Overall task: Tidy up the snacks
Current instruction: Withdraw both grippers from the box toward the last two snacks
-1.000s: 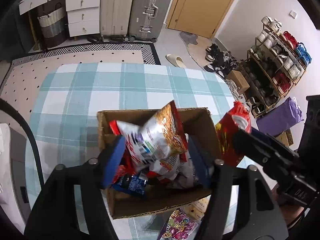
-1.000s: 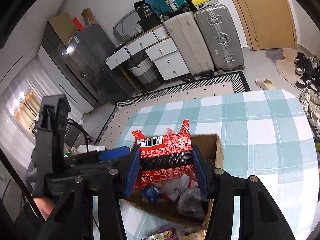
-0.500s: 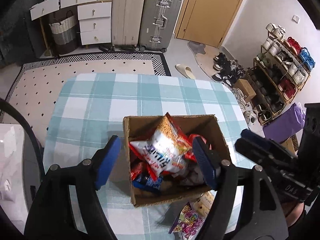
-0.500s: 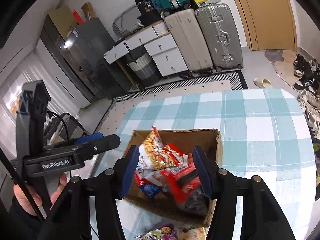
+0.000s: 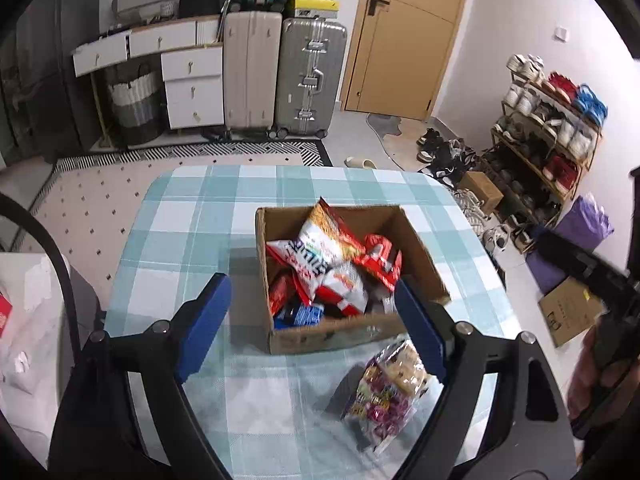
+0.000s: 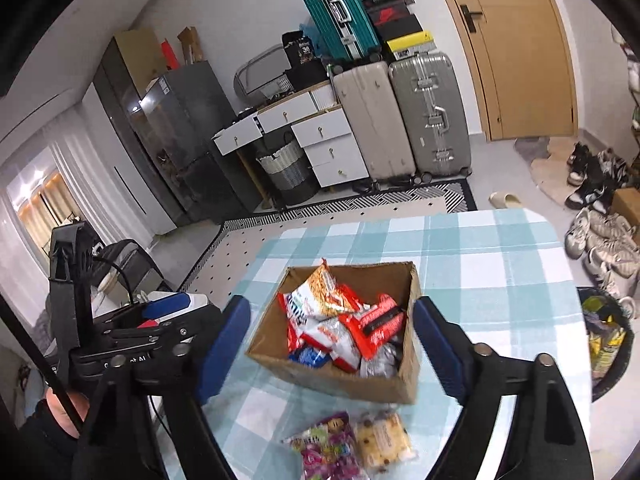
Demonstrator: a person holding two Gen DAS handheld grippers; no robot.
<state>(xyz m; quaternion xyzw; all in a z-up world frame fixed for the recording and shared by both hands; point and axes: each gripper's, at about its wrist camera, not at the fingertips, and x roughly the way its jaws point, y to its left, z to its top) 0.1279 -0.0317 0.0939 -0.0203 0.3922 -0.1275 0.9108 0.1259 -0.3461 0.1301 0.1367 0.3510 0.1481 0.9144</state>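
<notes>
A cardboard box stands on the checked tablecloth, filled with several snack packs. A silver and orange chip bag and a red pack lie on top. A colourful candy bag and a yellow cookie pack lie on the table in front of the box. My left gripper is open and empty above the box's near side. My right gripper is open and empty above the box.
The table has teal and white checks. Suitcases, white drawers, a laundry basket and a door stand behind. A shoe rack is at the right. A bin sits by the table's right edge.
Both grippers let go of their packs: the chip bag and the red pack now lie in the box. Both grippers opened and pulled back and up from the box.
</notes>
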